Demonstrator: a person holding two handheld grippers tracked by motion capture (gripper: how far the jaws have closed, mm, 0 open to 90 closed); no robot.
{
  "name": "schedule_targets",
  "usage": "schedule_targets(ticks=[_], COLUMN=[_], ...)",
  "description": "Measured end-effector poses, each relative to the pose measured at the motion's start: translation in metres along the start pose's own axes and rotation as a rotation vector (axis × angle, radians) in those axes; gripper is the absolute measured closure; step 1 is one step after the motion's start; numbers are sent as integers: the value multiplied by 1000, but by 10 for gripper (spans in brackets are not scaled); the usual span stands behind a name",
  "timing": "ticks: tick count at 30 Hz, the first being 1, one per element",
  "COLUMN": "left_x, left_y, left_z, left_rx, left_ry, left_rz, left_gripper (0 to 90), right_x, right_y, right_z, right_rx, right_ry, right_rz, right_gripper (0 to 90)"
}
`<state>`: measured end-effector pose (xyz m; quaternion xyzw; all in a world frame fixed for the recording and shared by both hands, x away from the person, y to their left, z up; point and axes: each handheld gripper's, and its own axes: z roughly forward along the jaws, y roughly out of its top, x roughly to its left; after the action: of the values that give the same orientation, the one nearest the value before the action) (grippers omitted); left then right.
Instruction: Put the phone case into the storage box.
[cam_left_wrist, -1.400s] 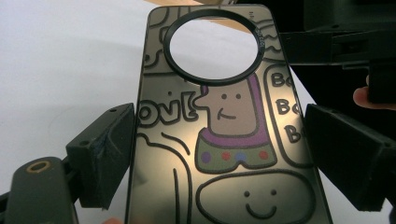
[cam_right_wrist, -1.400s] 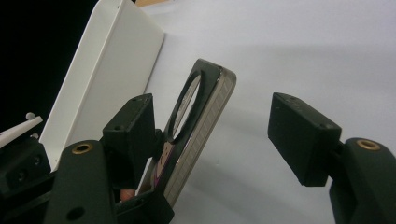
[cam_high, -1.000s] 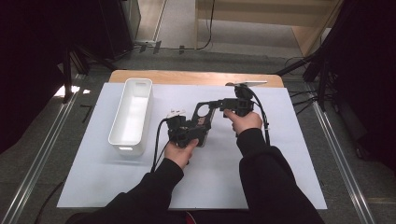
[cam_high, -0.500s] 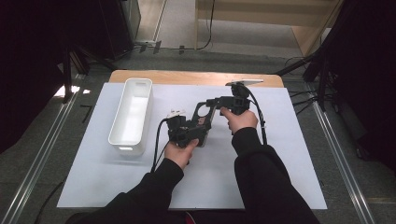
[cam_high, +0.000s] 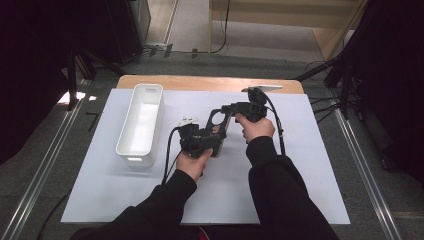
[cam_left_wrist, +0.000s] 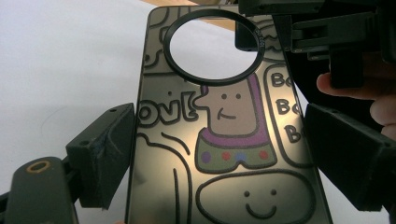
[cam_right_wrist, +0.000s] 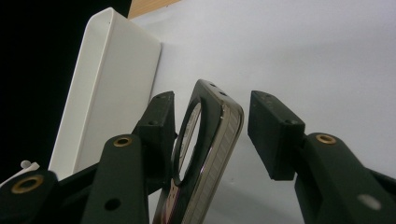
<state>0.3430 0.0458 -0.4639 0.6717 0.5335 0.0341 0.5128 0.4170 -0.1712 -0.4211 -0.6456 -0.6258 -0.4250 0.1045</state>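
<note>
Right gripper jaws have just been closing around the case, not yet pinching; left gripper clamps its sides. Square both pads before squeezing.

From overhead the high view looks forward and down on my whole table. My left gripper's camera sits tight against the phone case; my right's looks along its edge, sharing it.
</note>
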Motion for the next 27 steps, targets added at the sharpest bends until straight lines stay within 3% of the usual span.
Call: schedule_targets(ticks=[14,27], left_x=[0,1], left_y=[0,1], left_z=[0,0], left_rx=[-3,-10], left_ry=[-6,-9], left_rz=[-10,-18], left_gripper=[114,114], right_x=[-2,-1], right_y=[1,-1], right_z=[2,5], right_rx=[1,-11], right_ry=[22,28], right_rz=[45,55], right_gripper=[632,699])
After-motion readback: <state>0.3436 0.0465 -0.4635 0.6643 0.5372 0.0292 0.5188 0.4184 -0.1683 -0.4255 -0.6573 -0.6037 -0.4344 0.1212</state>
